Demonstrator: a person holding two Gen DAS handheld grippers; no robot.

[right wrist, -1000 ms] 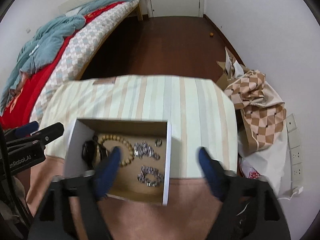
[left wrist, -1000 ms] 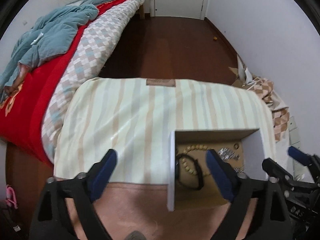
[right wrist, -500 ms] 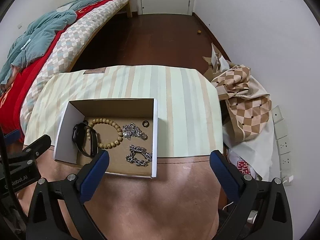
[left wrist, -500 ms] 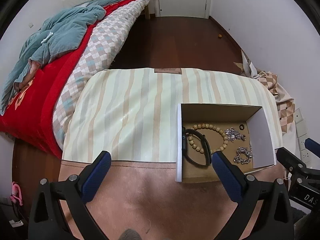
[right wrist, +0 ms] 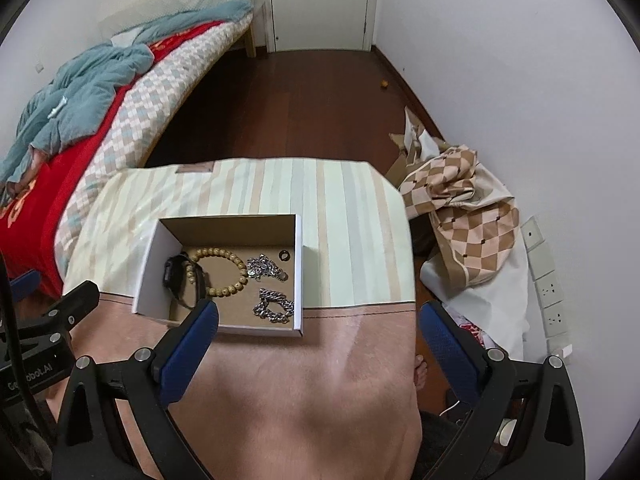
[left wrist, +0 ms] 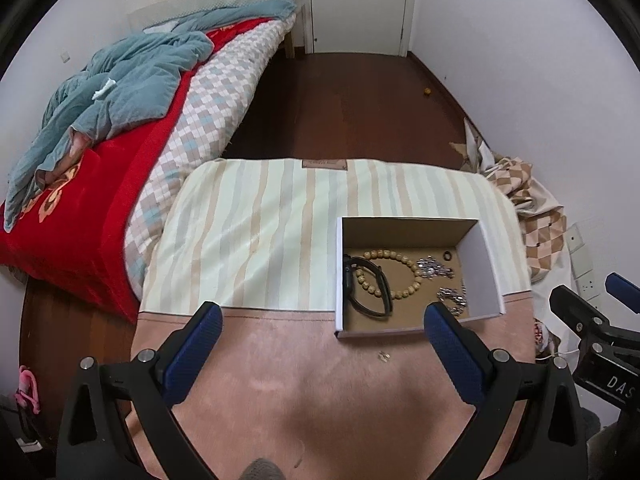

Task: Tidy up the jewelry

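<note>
We work over a cushion [left wrist: 256, 240] with a striped cover, which gives a soft, level base for the box [right wrist: 298, 280]. The box sits at the seam where the stripes meet the plain pink cloth, so both tools reach it from the near side. Its open top lets us see every piece. The left gripper [left wrist: 320, 340] and the right gripper [right wrist: 320, 340] hover above the near edge, jaws spread wide and holding nothing. Inside the box lie a black watch [right wrist: 176, 278], a wooden bead bracelet [right wrist: 224, 266], and two silver chains [right wrist: 274, 306], apart enough to pick singly. A small ring [right wrist: 284, 255] rests in the far corner. One tiny metal piece [left wrist: 384, 356] lies outside on the pink cloth; we judge it belongs in the box.
</note>
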